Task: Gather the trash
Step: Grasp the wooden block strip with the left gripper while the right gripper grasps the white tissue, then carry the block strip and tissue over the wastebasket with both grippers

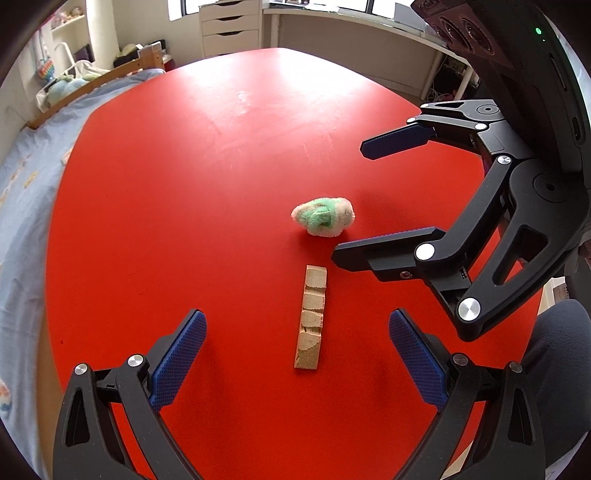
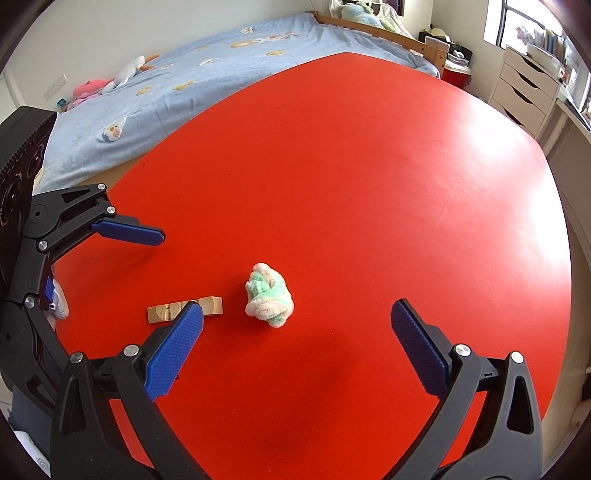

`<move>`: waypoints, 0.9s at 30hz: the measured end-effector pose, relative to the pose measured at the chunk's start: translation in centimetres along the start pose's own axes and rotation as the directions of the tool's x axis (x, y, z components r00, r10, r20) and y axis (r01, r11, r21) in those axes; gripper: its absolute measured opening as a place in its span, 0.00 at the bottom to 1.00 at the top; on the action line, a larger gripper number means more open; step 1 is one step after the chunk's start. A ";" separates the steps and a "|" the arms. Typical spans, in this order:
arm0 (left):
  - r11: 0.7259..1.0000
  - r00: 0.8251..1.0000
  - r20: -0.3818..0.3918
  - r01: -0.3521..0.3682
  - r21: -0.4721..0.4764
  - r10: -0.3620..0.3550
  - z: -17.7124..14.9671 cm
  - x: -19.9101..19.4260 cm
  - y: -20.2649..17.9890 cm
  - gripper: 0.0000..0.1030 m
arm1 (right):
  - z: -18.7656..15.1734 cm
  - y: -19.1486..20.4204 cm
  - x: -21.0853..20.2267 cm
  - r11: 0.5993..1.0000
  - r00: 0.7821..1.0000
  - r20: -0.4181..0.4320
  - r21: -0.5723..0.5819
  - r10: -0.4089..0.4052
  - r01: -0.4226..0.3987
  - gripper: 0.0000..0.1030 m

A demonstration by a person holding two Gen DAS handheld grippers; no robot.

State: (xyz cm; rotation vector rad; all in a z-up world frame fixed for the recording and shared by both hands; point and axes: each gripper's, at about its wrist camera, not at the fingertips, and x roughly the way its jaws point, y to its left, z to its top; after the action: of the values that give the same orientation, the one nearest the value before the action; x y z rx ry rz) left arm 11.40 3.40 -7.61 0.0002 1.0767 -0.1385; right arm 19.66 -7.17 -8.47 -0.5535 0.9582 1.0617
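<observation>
A fuzzy green and cream ball (image 1: pixel 323 216) lies on the red table (image 1: pixel 184 184), also in the right wrist view (image 2: pixel 269 295). A notched wooden strip (image 1: pixel 311 316) lies just in front of it, seen too in the right wrist view (image 2: pixel 162 312). My left gripper (image 1: pixel 297 334) is open and empty, its fingers on either side of the strip's near end. My right gripper (image 2: pixel 297 325) is open and empty, with the ball just beyond its fingertips. The right gripper also shows in the left wrist view (image 1: pixel 349 201), to the right of the ball. The left gripper shows in the right wrist view at the left (image 2: pixel 177 273).
A bed with a light blue cover (image 2: pixel 221 62) runs along the table's far side, with soft toys (image 2: pixel 92 88) on it. A white drawer unit (image 1: pixel 229 26) and a white desk (image 1: pixel 351 29) stand beyond the table. The person's dark-clothed knee (image 1: pixel 557 369) is at the right edge.
</observation>
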 end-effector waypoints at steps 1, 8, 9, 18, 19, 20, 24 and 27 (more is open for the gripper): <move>1.000 1.000 0.003 -0.002 0.000 0.002 -0.1 0.0 0.0 0.92 | 0.1 -0.1 0.2 1.000 1.000 -0.004 -0.005 -0.002 0.002 0.86; 0.999 0.999 0.018 -0.029 0.021 0.028 0.0 -0.4 -0.4 0.50 | 0.1 0.7 0.7 0.999 1.000 0.003 -0.038 -0.012 0.012 0.47; 0.999 0.999 0.020 -0.026 0.021 0.026 0.1 -0.4 -0.5 0.42 | 0.1 0.7 0.6 0.999 1.000 0.004 -0.041 -0.014 0.014 0.42; 1.000 1.000 0.017 -0.001 0.006 0.001 0.3 -0.5 -0.3 0.11 | -0.3 0.2 0.2 1.000 1.000 0.004 -0.023 -0.018 0.018 0.17; 1.000 1.000 0.016 0.000 0.003 0.000 0.4 -0.5 -0.2 0.11 | -0.3 0.2 0.2 1.000 1.000 0.005 -0.018 -0.019 0.019 0.17; 1.000 1.000 0.016 0.001 -0.001 -0.001 0.5 -0.4 -0.1 0.11 | -0.3 0.1 0.1 1.000 1.000 0.006 -0.015 -0.019 0.019 0.17; 1.000 1.000 0.021 0.000 -0.009 0.000 0.7 -0.7 -0.1 0.11 | -0.5 0.1 -0.3 1.000 1.000 0.011 -0.010 -0.020 0.020 0.16; 1.000 1.000 0.026 -0.001 -0.015 0.001 1.0 -0.9 0.4 0.11 | -0.5 0.2 -1.0 1.000 0.999 0.020 -0.004 -0.024 0.025 0.16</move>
State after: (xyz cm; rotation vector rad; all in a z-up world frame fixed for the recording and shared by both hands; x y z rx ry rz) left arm 11.93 3.86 -6.36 -0.0147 1.0517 -0.1290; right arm 19.15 -7.92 -7.83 -0.5560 0.9293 1.0460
